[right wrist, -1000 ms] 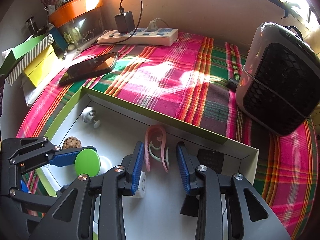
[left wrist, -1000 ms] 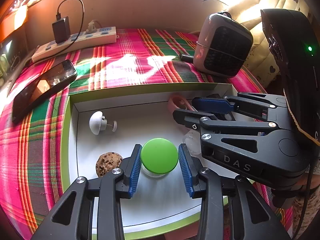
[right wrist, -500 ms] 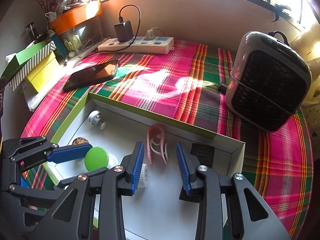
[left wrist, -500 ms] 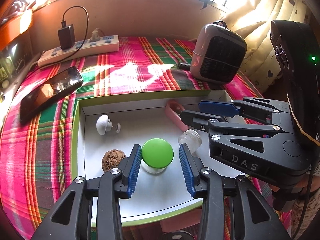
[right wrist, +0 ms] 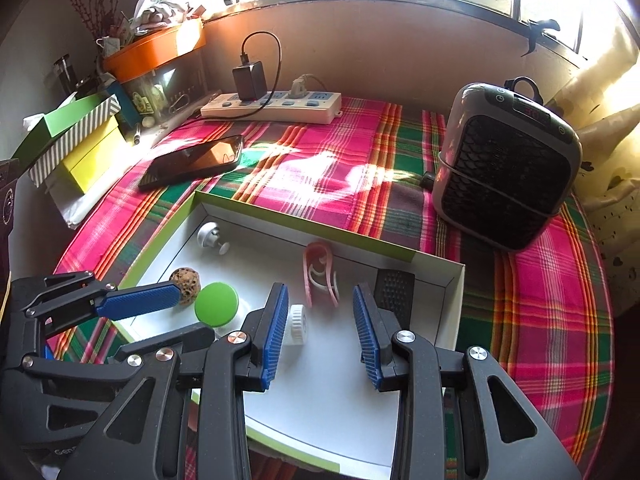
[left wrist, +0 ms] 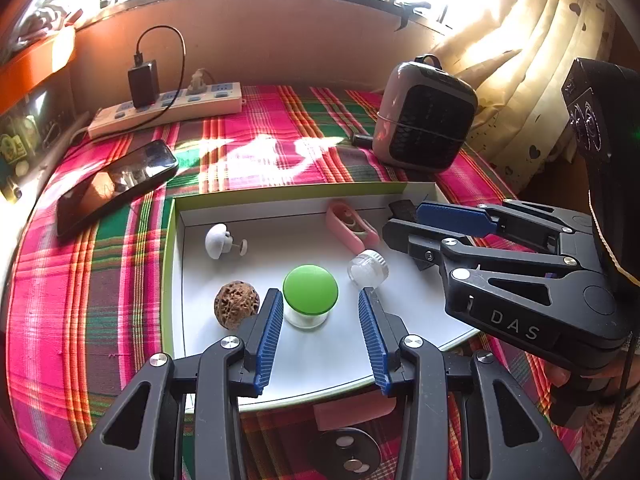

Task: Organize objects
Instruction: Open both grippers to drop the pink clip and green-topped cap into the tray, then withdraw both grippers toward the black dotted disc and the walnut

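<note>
Left wrist view, left to right: phone on plaid cloth, then tray holding knob, walnut, green-lid jar, pink clip, white-cap vial, dark block in far right corner. Left gripper is open, jaws just been opening, jar between the pads but untouched, nothing held. Right gripper is part open, empty, over tray floor near the vial and clip. All items seem to be in the tray; likely a retreat after release. Do it well: lift both straight up clear of jar and vial, don't sweep sideways or the jar tips. Heater sits outside, far right.
</note>
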Demonstrator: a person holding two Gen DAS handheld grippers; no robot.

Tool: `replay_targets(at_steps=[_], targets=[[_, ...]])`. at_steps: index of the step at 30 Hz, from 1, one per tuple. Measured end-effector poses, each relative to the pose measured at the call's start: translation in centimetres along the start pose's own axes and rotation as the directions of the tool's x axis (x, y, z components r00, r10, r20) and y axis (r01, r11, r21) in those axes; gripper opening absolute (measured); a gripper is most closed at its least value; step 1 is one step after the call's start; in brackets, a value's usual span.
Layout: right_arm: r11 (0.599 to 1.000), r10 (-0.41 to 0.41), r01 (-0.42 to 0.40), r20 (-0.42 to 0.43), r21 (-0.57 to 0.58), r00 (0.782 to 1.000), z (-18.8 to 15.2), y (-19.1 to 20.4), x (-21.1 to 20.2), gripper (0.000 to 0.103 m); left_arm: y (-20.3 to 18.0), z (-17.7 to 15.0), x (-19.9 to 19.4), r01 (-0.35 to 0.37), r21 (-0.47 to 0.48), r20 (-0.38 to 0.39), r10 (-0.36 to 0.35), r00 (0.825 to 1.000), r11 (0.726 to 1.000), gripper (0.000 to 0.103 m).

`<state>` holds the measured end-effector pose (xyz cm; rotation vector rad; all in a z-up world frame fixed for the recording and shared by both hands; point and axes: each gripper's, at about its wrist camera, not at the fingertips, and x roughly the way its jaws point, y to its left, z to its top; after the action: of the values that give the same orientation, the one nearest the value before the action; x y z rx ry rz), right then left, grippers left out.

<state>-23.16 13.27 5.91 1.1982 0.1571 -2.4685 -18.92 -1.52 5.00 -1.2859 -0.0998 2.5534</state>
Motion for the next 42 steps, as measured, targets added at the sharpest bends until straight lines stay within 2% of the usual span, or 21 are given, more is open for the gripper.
replay_targets(at_steps=[18, 19, 21, 23, 32, 35, 42], targets=[[1.000, -0.024, 0.023, 0.075, 0.019, 0.997, -4.1, 1.3, -4.2, 0.036, 1.0, -3.5, -3.7, 0.018, -0.038, 0.052, -0.016, 0.999, 0.999, 0.038], [1.000, -0.024, 0.023, 0.079, 0.018, 0.997, -4.3, 1.3, -4.4, 0.036, 1.1, -3.8, -3.9, 0.022, -0.043, 0.052, -0.019, 0.998, 0.999, 0.038], [1.000, -0.027, 0.026, 0.086, 0.014, 0.996, -5.0, 1.6, -4.8, 0.043, 1.2, -4.4, -4.2, 0.038, -0.048, 0.054, -0.035, 0.998, 0.998, 0.038], [0.999, -0.035, 0.034, 0.089, 0.012, 0.995, -5.7, 1.9, -5.0, 0.044, 1.3, -4.9, -4.4, 0.036, -0.051, 0.053, -0.033, 0.998, 0.998, 0.038], [0.999, -0.030, 0.028, 0.085, 0.027, 0.996, -8.6, 3.1, -5.4, 0.044, 1.5, -7.1, -3.9, 0.081, -0.058, 0.013, -0.080, 0.997, 0.995, 0.038], [0.999, -0.034, 0.031, 0.084, 0.036, 0.996, -9.4, 3.2, -5.5, 0.047, 1.6, -7.7, -3.8, 0.109, -0.069, 0.002, -0.109, 0.994, 0.992, 0.045], [0.998, -0.036, 0.032, 0.073, 0.061, 0.997, -11.0, 3.1, -5.3, 0.049, 1.0, -8.3, -2.8, 0.125, -0.065, -0.029, -0.127, 0.991, 0.990, 0.047]])
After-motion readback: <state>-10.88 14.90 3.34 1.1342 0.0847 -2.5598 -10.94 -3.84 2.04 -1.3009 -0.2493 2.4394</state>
